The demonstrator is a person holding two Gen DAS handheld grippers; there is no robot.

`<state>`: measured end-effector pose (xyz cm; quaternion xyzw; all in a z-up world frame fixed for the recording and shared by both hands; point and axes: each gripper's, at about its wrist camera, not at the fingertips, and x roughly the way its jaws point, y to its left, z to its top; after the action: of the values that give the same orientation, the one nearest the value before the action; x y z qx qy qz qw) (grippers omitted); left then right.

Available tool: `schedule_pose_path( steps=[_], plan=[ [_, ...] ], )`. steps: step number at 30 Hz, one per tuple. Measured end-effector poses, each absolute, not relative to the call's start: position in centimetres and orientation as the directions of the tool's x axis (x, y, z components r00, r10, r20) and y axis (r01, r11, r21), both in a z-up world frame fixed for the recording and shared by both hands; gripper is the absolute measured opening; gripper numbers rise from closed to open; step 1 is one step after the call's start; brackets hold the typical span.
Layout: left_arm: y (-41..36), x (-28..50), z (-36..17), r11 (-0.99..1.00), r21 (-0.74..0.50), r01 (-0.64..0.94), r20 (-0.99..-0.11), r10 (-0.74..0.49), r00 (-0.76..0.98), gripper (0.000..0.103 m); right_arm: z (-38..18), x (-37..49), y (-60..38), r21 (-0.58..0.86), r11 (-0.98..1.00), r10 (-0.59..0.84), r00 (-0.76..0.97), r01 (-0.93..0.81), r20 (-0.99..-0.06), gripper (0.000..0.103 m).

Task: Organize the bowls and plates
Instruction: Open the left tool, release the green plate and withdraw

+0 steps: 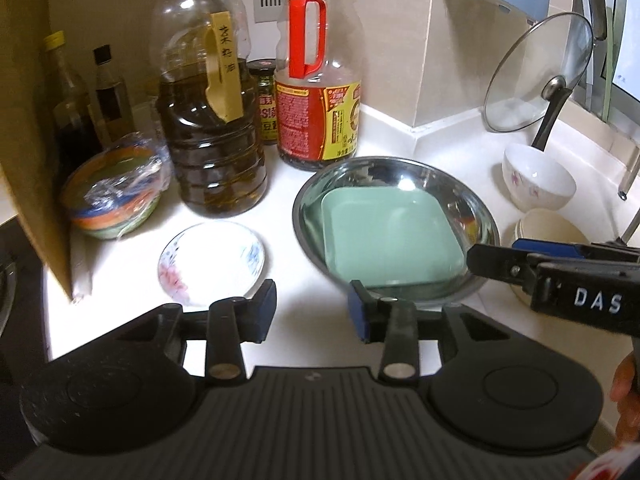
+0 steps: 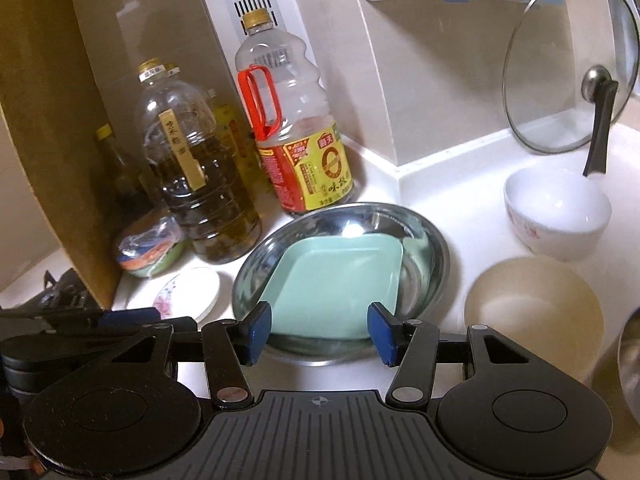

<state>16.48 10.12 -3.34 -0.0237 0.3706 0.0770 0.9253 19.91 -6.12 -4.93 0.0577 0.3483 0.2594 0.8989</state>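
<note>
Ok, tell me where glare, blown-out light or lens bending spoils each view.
Left wrist view: the counter around the small floral saucer is blown out white, and the wall edges bow with the fisheye. Right wrist view: a bright glint sits on the steel bowl above the green square plate, the white bowl is washed out, and the corners go dark.

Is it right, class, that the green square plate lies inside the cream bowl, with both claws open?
No. The green square plate lies inside the steel bowl, not the cream bowl, as the right wrist view shows. Both claws, left and right, are open.
</note>
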Motion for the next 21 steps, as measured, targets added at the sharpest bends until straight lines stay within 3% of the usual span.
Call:
schedule_pose_path(
  steps=[3,7,13,21],
  plan=[
    [9.8,15.1,-3.1,0.982,0.025,-0.185,-0.693,0.151,0.705,0.039,-4.8,19.0,-6.7,0.307,0.851,0.522,0.616,-0.427,-0.590,0.055],
    [9.5,13.3,-2.9,0.978,0.016,-0.210,-0.699,0.161,0.697,0.039,-4.5,17.6,-7.4,0.318,0.839,0.540,0.615,-0.441,-0.574,0.073],
    [8.8,11.3,-3.0,0.972,0.042,-0.231,-0.715,0.191,0.673,0.039,-4.0,15.6,-7.9,0.315,0.822,0.568,0.633,-0.475,-0.525,0.076],
    [8.3,10.1,-3.0,0.960,0.053,-0.274,-0.730,0.225,0.646,0.039,-4.0,15.0,-7.8,0.314,0.802,0.585,0.565,-0.507,-0.581,0.076]
  ],
)
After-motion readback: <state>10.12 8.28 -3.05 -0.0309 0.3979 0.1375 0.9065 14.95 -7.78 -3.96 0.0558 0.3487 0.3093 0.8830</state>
